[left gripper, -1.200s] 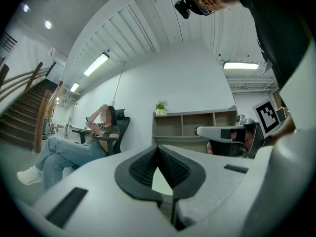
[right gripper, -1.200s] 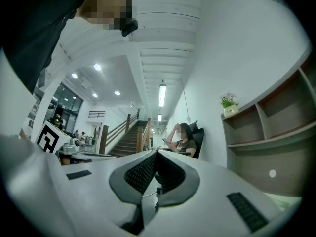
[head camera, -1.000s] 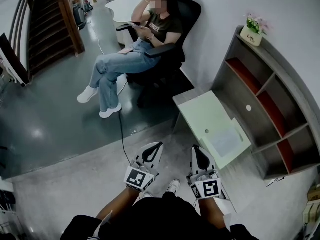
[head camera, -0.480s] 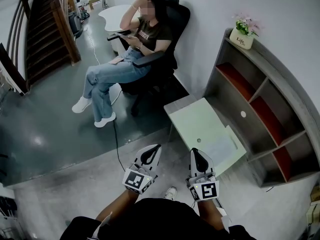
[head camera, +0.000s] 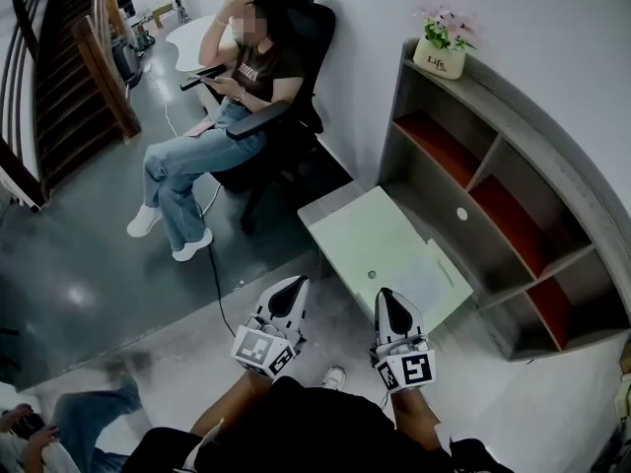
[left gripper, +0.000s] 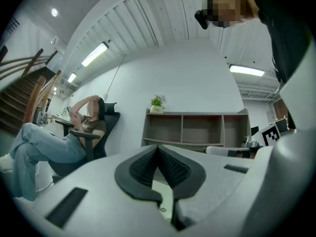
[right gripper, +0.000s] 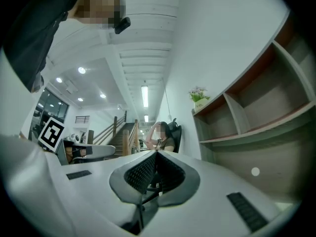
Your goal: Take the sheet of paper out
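Note:
A white sheet of paper (head camera: 425, 276) lies flat on the near right part of a pale green desk top (head camera: 357, 229) that stands against a grey shelf unit (head camera: 498, 197). My left gripper (head camera: 297, 283) is held over the floor, left of the desk's near corner, shut and empty. My right gripper (head camera: 385, 295) is just short of the desk's near edge, below the paper in the head view, also shut with nothing in it. The left gripper view shows the jaws (left gripper: 158, 147) closed together, pointing at the shelf unit (left gripper: 197, 130). In the right gripper view the jaws (right gripper: 156, 153) meet at the tips.
A person sits in a black office chair (head camera: 308, 37) beyond the desk, legs stretched toward the left. A potted plant (head camera: 441, 51) stands on top of the shelf unit. A wooden staircase (head camera: 69, 77) rises at the far left. Another person's legs (head camera: 91, 414) show at the lower left.
Both grippers have moved forward toward the desk, still shut. The desk and shelf have shifted left in the head view. A second person's legs have come into view at the lower left.

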Available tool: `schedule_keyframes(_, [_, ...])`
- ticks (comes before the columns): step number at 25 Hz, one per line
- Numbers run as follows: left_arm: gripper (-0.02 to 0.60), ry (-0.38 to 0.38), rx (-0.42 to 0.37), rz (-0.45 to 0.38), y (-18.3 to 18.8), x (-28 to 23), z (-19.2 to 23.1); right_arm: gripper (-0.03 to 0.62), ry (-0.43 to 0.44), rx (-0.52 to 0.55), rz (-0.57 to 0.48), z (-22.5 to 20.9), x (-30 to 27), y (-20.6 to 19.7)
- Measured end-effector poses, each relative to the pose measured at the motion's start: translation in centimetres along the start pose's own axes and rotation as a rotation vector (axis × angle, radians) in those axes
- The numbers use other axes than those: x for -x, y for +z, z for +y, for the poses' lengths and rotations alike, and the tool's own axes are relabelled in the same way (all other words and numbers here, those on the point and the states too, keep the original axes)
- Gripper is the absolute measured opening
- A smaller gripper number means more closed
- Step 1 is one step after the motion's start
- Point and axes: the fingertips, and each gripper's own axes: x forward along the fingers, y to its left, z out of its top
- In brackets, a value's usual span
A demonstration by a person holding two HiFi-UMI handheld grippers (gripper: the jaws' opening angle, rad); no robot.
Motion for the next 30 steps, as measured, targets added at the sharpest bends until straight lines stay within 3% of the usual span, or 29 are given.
schedule_keyframes(17, [0.005, -0.166, 0.022, 0.054, -3.2, -8.9, -3.1, 0.023, -0.109, 0.033, -0.019, -6.7, -0.8, 0.9])
schedule_keyframes(30, [0.005, -0.294, 0.029, 0.087, -3.9, -17.1, 0.1, 0.023, -0.214, 0.055, 0.002, -10.6, -6.9, -0.1])
